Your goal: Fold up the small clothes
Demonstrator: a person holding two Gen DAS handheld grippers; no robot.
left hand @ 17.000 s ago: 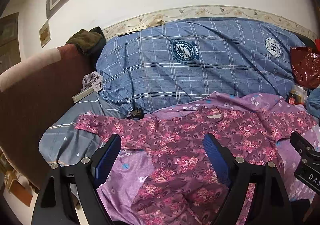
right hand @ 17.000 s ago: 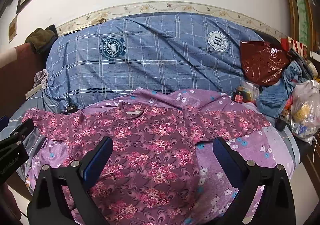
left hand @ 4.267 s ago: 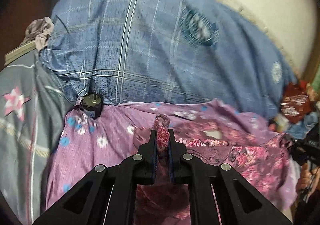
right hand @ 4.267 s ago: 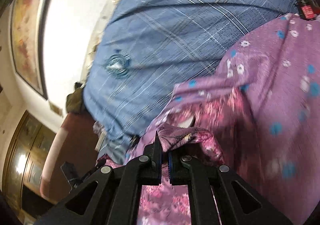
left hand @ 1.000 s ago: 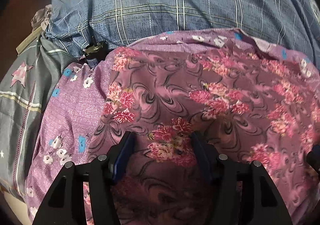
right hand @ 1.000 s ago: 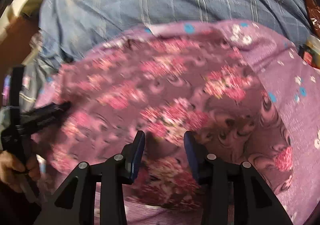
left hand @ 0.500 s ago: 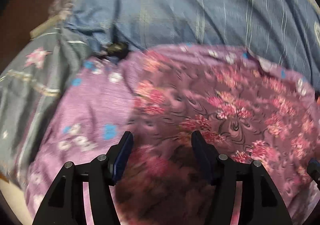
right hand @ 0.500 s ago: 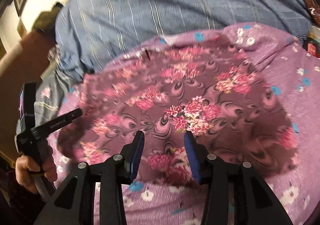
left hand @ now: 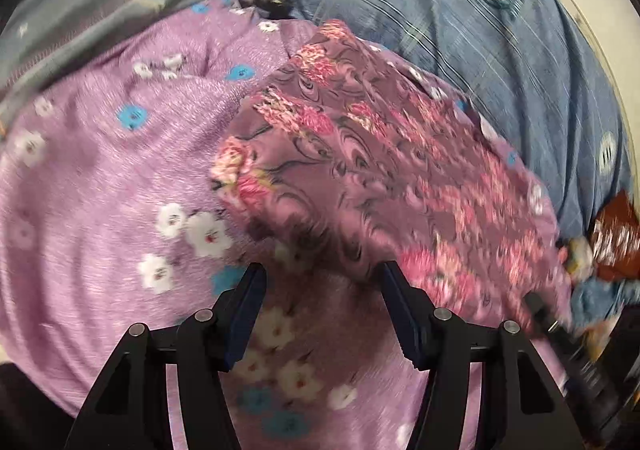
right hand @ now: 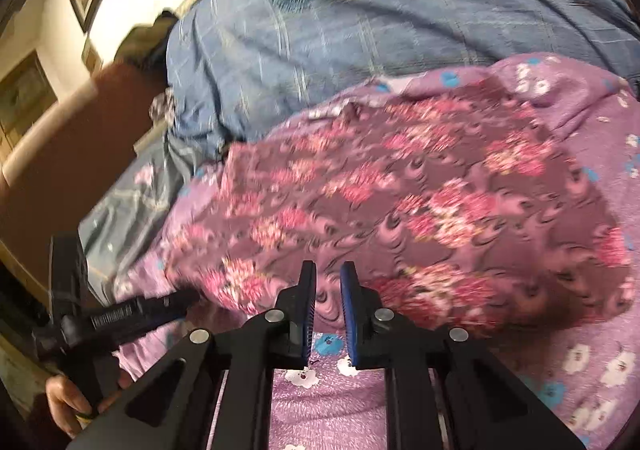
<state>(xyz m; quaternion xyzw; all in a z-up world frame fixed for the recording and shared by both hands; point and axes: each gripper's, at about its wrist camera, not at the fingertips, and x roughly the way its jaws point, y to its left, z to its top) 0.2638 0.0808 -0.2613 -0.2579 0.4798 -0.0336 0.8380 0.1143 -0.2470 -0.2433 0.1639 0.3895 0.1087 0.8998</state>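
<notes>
On the purple flowered sheet [right hand: 592, 362] of the bed, the folded floral garment [right hand: 420, 210] is laid flat, just in front of the blue plaid duvet [right hand: 400, 10]. Right gripper [right hand: 328, 290] is positioned at the garment's near edge; its jaws have just been closing and are seen narrow, a small gap left, with the hem between them, though pad contact cannot be told through the blur. Left gripper [left hand: 320, 290] is held over the sheet at the garment's left corner, jaws wide, nothing gripped. In the right wrist view, the left gripper is seen at the garment's left edge, held by a hand [right hand: 68, 398].
</notes>
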